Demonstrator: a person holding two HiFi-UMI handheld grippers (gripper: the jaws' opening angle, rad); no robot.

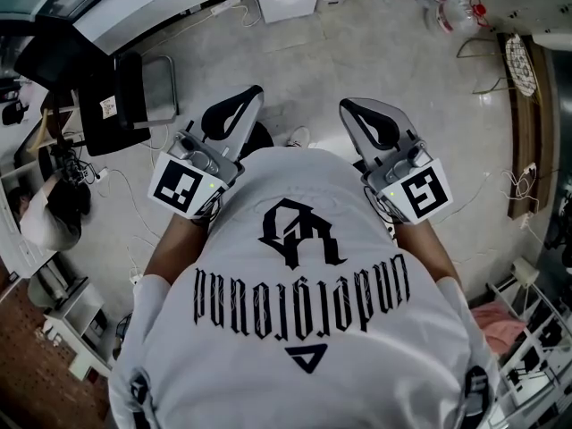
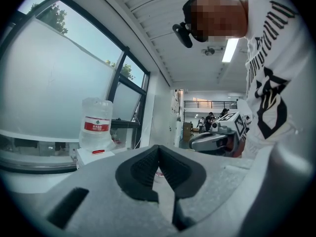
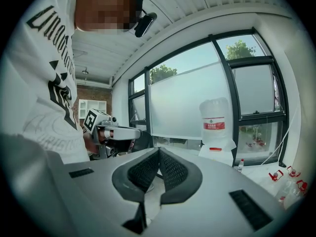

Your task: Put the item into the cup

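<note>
Black-padded, the left tool (image 1: 243, 104) and right tool (image 1: 357, 113) are both pressed together on nothing — no cup or item shows, so progress can't be judged.

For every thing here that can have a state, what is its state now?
left gripper: shut, nothing between the jaws.
right gripper: shut, nothing between the jaws.
water jug: standing on a white stand.
ceiling light: on.
cup and item: not in view.
</note>
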